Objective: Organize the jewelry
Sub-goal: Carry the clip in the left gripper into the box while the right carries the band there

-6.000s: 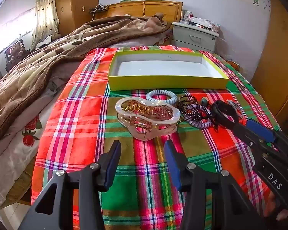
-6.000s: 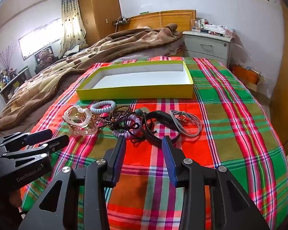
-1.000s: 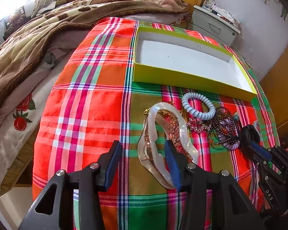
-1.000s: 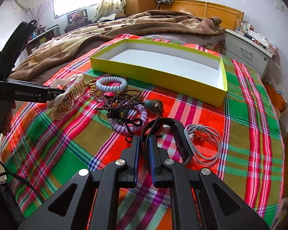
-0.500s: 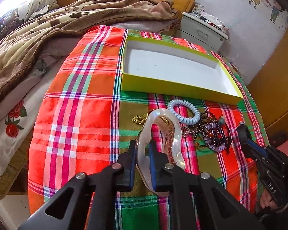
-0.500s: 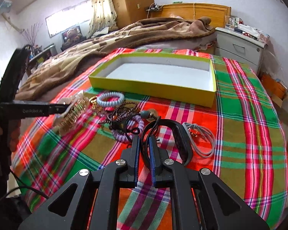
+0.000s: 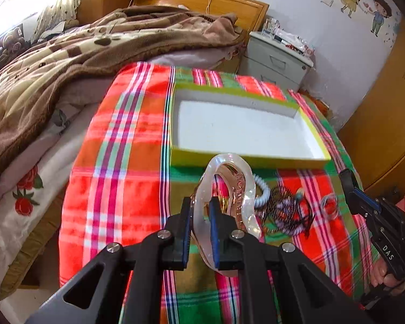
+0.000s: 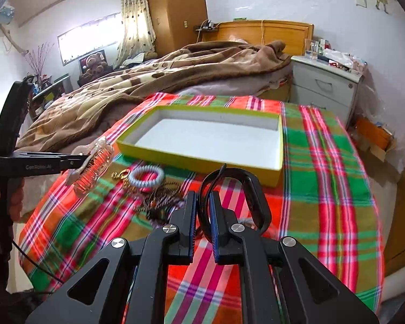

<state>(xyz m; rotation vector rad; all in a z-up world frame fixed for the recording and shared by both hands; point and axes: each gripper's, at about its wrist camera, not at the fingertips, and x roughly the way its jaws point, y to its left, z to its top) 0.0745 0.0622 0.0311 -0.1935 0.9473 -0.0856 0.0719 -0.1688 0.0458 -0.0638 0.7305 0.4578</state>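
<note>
My left gripper is shut on a large pearly hair claw clip and holds it above the plaid cloth, in front of the yellow-green box; the clip also shows in the right wrist view. My right gripper is shut on a black band and holds it lifted before the box. The box is white inside. A white coil hair tie, dark beaded bracelets and gold rings lie on the cloth between the grippers.
The plaid cloth covers the foot of a bed. A brown blanket lies behind at the left. A grey nightstand stands at the back right. The bed edge drops off at the left.
Both grippers have lifted their items off the cloth and moved them toward the box. The black band has left the pile.
</note>
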